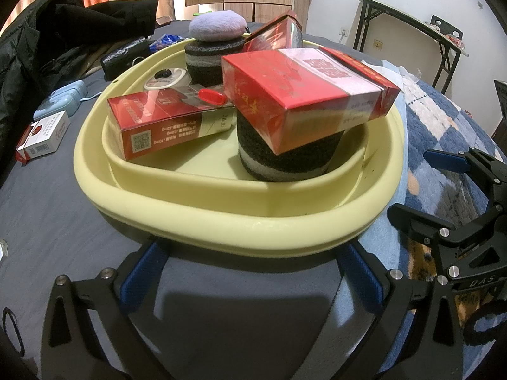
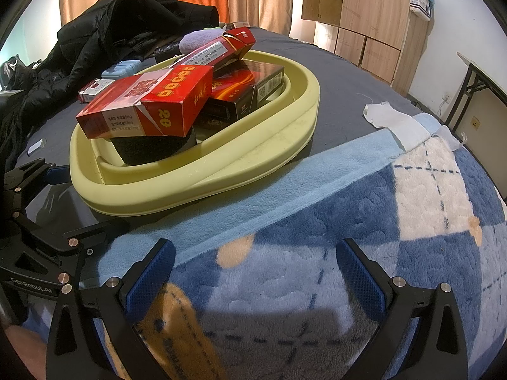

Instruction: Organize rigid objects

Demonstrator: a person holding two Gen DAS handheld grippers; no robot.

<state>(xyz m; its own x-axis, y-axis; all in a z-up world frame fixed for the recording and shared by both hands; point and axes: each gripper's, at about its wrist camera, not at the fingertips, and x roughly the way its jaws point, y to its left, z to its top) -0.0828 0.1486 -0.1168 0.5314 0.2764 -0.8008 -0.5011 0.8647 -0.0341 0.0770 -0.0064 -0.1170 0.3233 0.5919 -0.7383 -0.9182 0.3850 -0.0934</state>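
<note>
A pale yellow basin (image 1: 221, 218) on the bed holds several red boxes. One red box (image 1: 304, 95) rests tilted on a dark knitted roll (image 1: 285, 155). Another red box (image 1: 164, 126) lies at the left inside. A lilac pad (image 1: 217, 25) sits on a second dark roll at the back. My left gripper (image 1: 250, 272) is open and empty, just in front of the basin's near rim. My right gripper (image 2: 255, 272) is open and empty over the blue blanket, to the right of the basin (image 2: 253, 164). It also shows at the right edge of the left wrist view (image 1: 443, 186).
A white and red packet (image 1: 42, 141) and a light blue case (image 1: 61, 98) lie on the grey sheet left of the basin. A black jacket (image 1: 47, 38) is heaped at the back left. A white cloth (image 2: 396, 123) lies on the blue checked blanket (image 2: 348, 253).
</note>
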